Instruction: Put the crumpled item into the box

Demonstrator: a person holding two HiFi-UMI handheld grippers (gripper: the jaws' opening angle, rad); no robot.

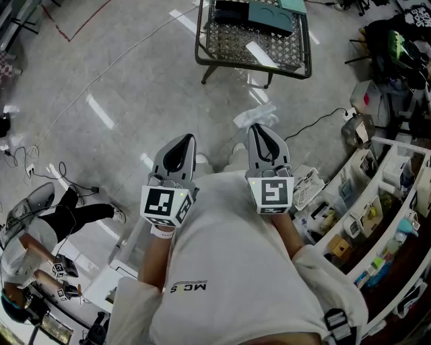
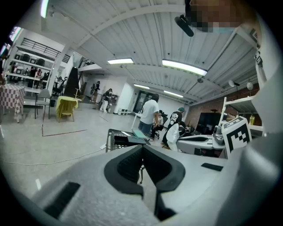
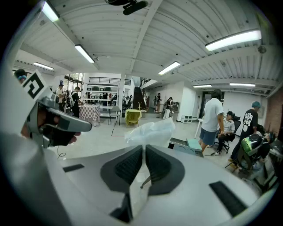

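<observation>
At the tips of the right gripper [image 3: 144, 149], whose jaws pinch it, sits the crumpled white item [image 3: 152, 131]; the left gripper [image 2: 142, 150] has jaws together on nothing; the dark box [image 1: 252, 15] lies well beyond both

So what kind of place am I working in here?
Probably a large open workshop or lab hall: bare polished floor, cluttered parts shelves on the right, a metal mesh table ahead, and long ceiling strip lights.

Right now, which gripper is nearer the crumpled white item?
Right. The right gripper is shut on the crumpled white item, which sticks out past its tips. The left gripper is off to the item's left, shut on nothing, not touching it.
</observation>
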